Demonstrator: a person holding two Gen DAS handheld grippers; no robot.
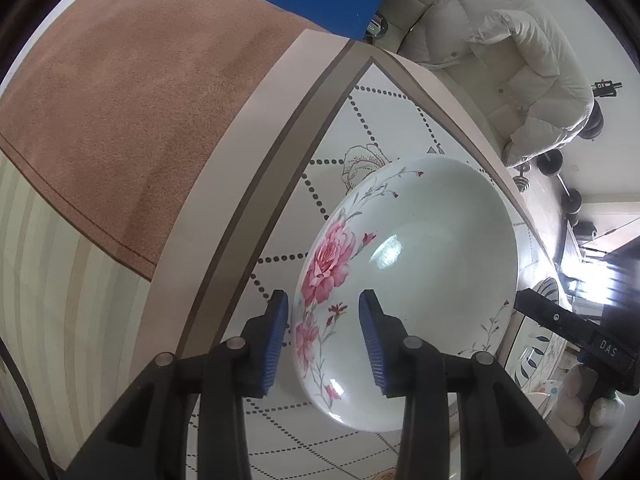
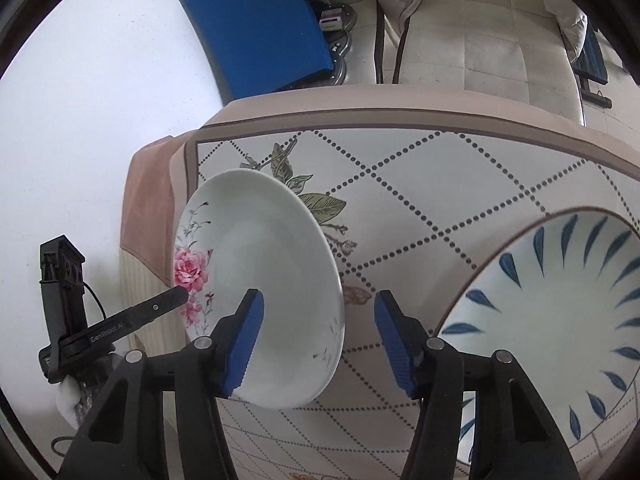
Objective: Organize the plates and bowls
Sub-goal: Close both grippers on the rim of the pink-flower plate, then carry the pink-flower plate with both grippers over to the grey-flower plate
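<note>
Left gripper fingers spread apart, straddling near rim of rose plate, not clamping. Right gripper fingers released, gripping nothing, hovering beside same rose plate. Plate sitting on desk near its corner. Blue-leaf bowl lying to right.

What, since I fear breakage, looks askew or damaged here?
The floral plate looks tilted near the table corner, its rim between the open left tongs. No chips or spills show.
</note>
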